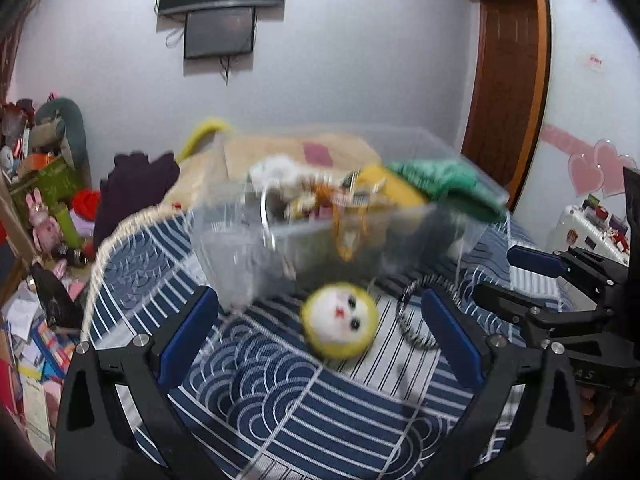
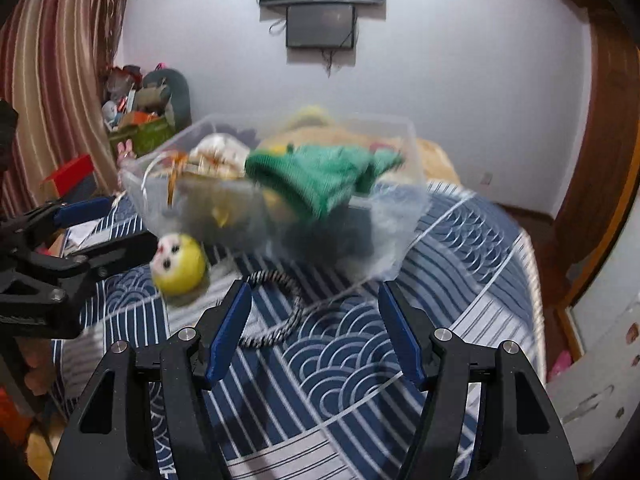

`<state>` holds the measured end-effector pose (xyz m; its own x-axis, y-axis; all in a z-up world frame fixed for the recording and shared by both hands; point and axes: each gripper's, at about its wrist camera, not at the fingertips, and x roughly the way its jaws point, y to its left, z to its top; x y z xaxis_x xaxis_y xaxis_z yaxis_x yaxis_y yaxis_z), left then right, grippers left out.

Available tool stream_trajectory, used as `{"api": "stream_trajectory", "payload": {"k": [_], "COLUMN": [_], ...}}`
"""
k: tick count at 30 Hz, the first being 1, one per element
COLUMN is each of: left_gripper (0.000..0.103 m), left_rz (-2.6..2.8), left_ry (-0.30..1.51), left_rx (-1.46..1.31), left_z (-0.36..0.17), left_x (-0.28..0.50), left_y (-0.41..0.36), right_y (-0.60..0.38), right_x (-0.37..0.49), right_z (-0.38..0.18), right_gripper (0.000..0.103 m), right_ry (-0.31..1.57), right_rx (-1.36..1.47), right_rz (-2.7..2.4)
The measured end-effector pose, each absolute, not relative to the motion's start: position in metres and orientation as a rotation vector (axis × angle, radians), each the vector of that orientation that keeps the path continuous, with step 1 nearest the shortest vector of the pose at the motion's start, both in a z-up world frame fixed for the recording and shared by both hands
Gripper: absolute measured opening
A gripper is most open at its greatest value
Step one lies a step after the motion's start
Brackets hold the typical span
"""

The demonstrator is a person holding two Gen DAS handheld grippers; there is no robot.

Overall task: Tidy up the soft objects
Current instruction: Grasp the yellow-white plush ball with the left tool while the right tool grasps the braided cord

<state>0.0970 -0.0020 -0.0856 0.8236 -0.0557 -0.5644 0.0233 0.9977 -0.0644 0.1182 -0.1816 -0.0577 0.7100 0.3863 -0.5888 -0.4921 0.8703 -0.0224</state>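
Observation:
A round yellow plush with a white face [image 1: 340, 326] lies on the blue patterned bedspread, between the open fingers of my left gripper [image 1: 320, 320]; it also shows in the right wrist view [image 2: 180, 264]. A black-and-white braided ring [image 1: 416, 312] lies beside it, and it also shows in the right wrist view [image 2: 280, 304]. A clear plastic bin [image 1: 320, 240] behind them holds a green knit hat [image 2: 316, 176] and other soft items. My right gripper [image 2: 314, 320] is open and empty, near the ring.
The bedspread [image 2: 360, 360] covers the bed, whose edge drops off at the right. Cluttered toys and boxes [image 1: 44, 184] stand at the left. A dark garment [image 1: 136, 188] lies behind the bin. A wooden door [image 1: 508, 80] is at the right.

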Motion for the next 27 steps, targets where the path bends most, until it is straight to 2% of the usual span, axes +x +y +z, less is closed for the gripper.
{"api": "stream_trajectory", "payload": {"k": [1, 7, 9, 11, 12, 13, 14, 15, 18, 20, 21, 27], "left_gripper": [0.103, 0.102, 0.096, 0.086, 0.085, 0.082, 0.077, 0.076, 0.064, 0.049, 0.045, 0.044], "left_rz": [-0.041, -0.065, -0.068, -0.081, -0.090, -0.098, -0.103, -0.104, -0.114, -0.122, -0.131, -0.117], "left_ry": [0.616, 0.677, 0.687, 0.704, 0.713, 0.720, 0.726, 0.730, 0.725, 0.728, 0.728, 0.699], "left_rx": [-0.065, -0.119, -0.117, -0.115, -0.119, -0.124, -0.126, -0.129, -0.136, -0.132, -0.129, -0.115], "left_z": [-0.091, -0.112, -0.115, -0.118, -0.119, -0.120, -0.121, -0.123, -0.123, -0.125, -0.124, -0.118], "left_x": [0.099, 0.113, 0.115, 0.118, 0.119, 0.120, 0.121, 0.121, 0.119, 0.119, 0.119, 0.108], "left_y": [0.000, 0.004, 0.003, 0.002, 0.001, 0.000, 0.000, 0.001, 0.001, 0.000, 0.000, -0.001], "right_y": [-0.181, -0.178, -0.176, -0.173, -0.171, -0.168, -0.166, -0.165, -0.165, -0.166, -0.168, -0.176], "right_x": [0.120, 0.133, 0.136, 0.139, 0.140, 0.138, 0.137, 0.135, 0.134, 0.133, 0.132, 0.123], "right_z": [-0.062, -0.074, -0.078, -0.083, -0.085, -0.085, -0.085, -0.085, -0.083, -0.083, -0.082, -0.067], "right_gripper": [0.062, 0.039, 0.031, 0.030, 0.027, 0.023, 0.011, 0.009, 0.007, 0.007, 0.006, 0.006], "right_ry": [0.625, 0.692, 0.711, 0.733, 0.737, 0.735, 0.730, 0.725, 0.723, 0.717, 0.713, 0.646], "right_rx": [-0.181, -0.152, -0.151, -0.153, -0.160, -0.167, -0.181, -0.191, -0.191, -0.194, -0.193, -0.191], "right_rz": [0.499, 0.529, 0.533, 0.538, 0.536, 0.533, 0.526, 0.522, 0.526, 0.520, 0.519, 0.509]}}
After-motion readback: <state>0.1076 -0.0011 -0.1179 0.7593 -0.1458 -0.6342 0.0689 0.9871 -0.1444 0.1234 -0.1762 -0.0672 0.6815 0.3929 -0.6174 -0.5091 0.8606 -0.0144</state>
